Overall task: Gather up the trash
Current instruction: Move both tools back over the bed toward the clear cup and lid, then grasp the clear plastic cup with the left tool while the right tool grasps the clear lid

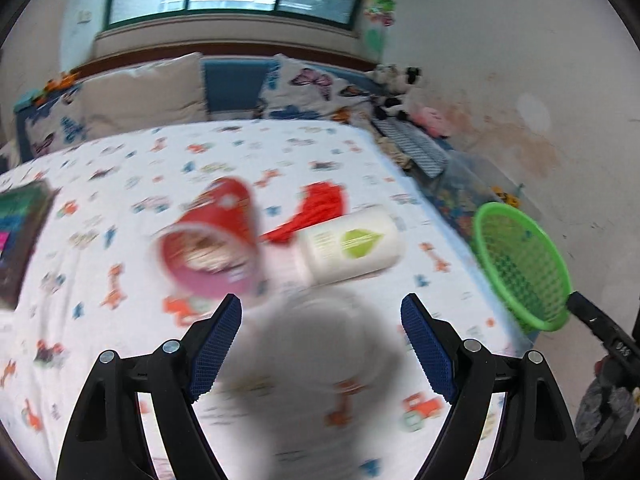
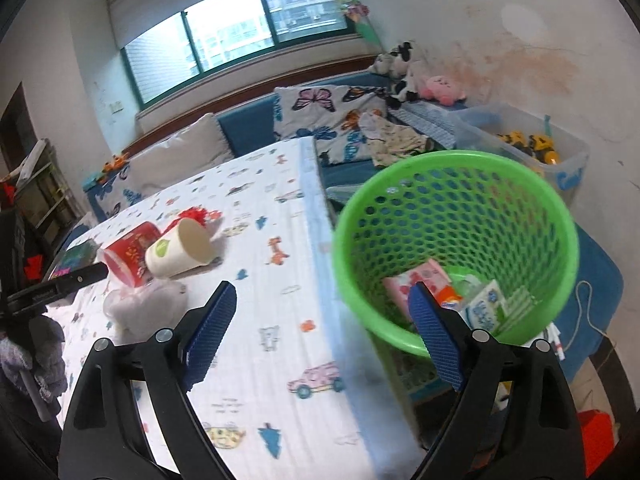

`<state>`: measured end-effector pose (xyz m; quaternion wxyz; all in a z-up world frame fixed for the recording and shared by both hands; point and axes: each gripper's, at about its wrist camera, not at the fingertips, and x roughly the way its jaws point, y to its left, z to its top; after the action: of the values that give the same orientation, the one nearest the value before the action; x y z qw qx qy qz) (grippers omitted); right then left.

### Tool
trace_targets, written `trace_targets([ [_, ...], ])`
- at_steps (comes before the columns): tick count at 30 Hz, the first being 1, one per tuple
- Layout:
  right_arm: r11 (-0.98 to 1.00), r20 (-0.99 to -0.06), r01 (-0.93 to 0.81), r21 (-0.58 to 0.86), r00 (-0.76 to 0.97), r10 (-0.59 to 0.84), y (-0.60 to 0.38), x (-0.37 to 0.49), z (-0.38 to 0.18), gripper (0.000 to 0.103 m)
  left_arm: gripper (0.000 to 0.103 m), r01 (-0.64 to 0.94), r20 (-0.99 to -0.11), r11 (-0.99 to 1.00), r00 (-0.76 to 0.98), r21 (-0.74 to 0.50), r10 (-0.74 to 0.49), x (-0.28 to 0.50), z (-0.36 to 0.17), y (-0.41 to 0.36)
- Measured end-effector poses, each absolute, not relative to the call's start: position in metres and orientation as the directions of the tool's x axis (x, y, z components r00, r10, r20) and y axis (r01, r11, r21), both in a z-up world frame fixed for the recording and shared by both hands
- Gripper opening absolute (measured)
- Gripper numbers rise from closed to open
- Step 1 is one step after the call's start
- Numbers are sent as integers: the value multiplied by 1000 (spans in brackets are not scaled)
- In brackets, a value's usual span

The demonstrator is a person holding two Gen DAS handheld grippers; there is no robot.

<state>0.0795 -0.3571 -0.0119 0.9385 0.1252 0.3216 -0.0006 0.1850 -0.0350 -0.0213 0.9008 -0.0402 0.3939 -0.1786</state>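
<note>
Cups: two lie tipped on the bed [image 2: 256,320], one red cup [image 2: 130,254] and one white cup [image 2: 180,254]. Both the left hand-held gripper [image 1: 321,312] and the right hand-held gripper [image 2: 322,300] are spread wide, and one green basket [image 2: 552,216] holds a few wrappers.

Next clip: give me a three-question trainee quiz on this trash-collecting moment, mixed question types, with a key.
1. True or false: the green perforated plastic basket already holds packets.
2. Which lies on its side beside the red printed paper cup?
A. a glass jar
B. a white paper cup with a green label
C. a metal can
3. Fill in: the clear crumpled plastic piece lies between the fingers of the ____ gripper.

Key: 1 true; 2 B; 3 left. The right gripper is open, with one finger over the basket.
</note>
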Motion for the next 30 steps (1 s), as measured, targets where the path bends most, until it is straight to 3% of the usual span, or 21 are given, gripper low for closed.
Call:
trace_targets([
  [8,976,-620,19,215,775,122,-328,91,-16,88,79,299,-748,943,591,-145,-302,179,-50,6],
  [19,981,-638,-36,192,754,153,-299,100,-19,88,79,367,-791,927,546,-70,-276,189,-74,2],
  [30,982,-659,-77,174,732,174,-280,107,-24,88,68,364,-799,928,534,-77,-276,206,-86,2],
])
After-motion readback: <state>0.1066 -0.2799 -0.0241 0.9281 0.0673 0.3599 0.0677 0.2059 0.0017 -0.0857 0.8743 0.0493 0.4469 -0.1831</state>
